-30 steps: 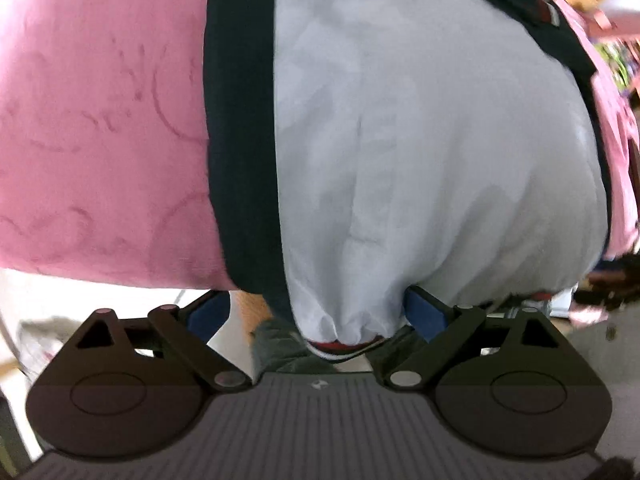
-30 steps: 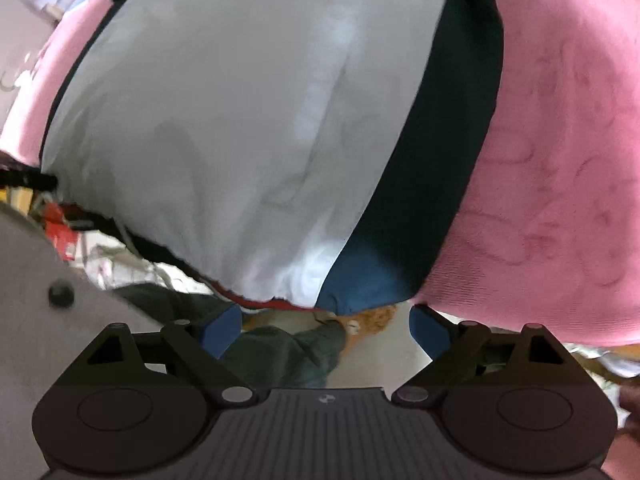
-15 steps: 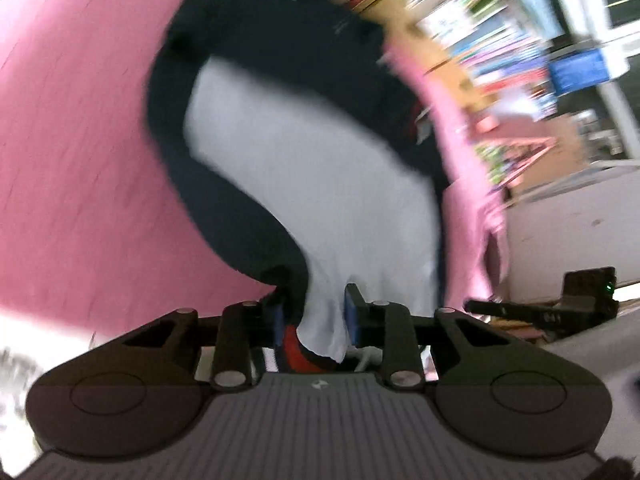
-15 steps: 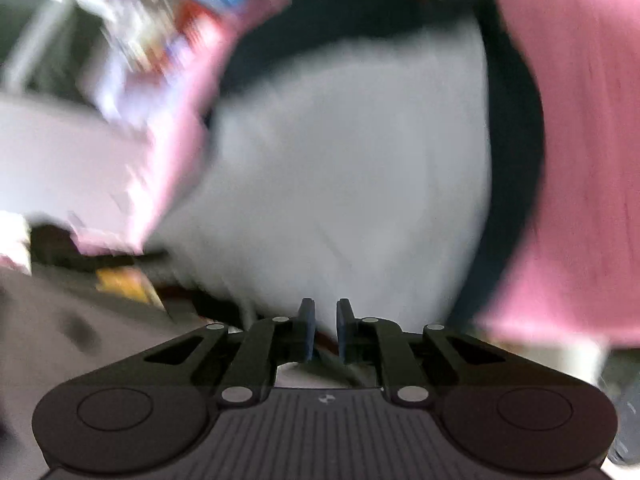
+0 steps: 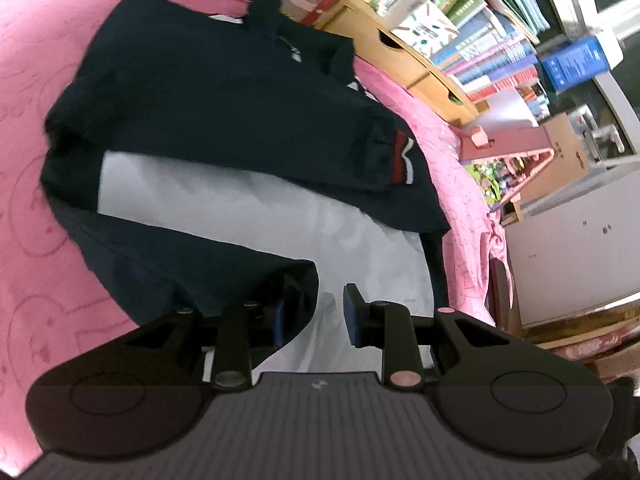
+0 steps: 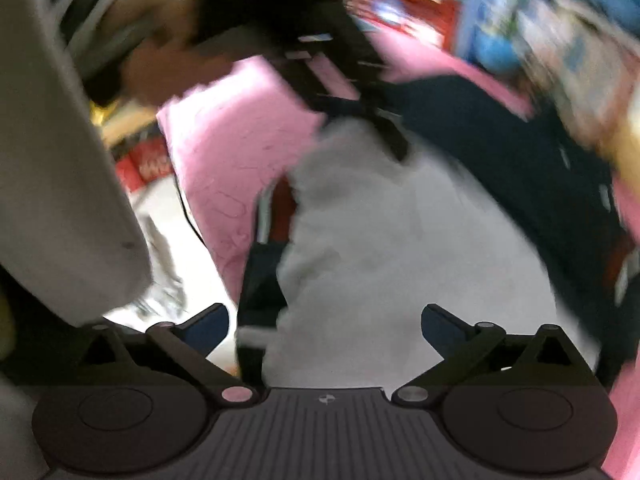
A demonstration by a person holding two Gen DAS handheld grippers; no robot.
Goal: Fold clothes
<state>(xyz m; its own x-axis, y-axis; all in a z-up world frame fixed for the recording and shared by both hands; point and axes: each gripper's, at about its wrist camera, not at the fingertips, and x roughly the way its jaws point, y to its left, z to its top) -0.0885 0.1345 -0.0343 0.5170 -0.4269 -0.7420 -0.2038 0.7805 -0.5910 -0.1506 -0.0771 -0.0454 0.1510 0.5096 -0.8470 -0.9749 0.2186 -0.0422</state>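
A navy and pale grey polo shirt (image 5: 224, 112) lies spread on a pink blanket (image 5: 36, 80), collar at the far end. My left gripper (image 5: 314, 316) is shut on the shirt's near hem, with bunched navy and grey cloth between its blue pads, lifted off the blanket. The right wrist view is blurred. There, my right gripper (image 6: 324, 324) has its jaws opening wide. The shirt's grey panel (image 6: 400, 248) lies beyond the gap and the pads do not press on it. The left gripper (image 6: 394, 142) and a hand (image 6: 168, 56) show above it.
Behind the bed stand packed bookshelves (image 5: 460, 20) and wooden drawers (image 5: 404, 64). A pink rack (image 5: 516, 148) and a white cabinet (image 5: 572, 252) are to the right. A grey sleeve (image 6: 60, 160) fills the left of the right wrist view, with floor clutter below.
Both grippers went from open at the hem to shut on it. Since then the left has lifted the hem, and the right has let go, opened wide and swung aside.
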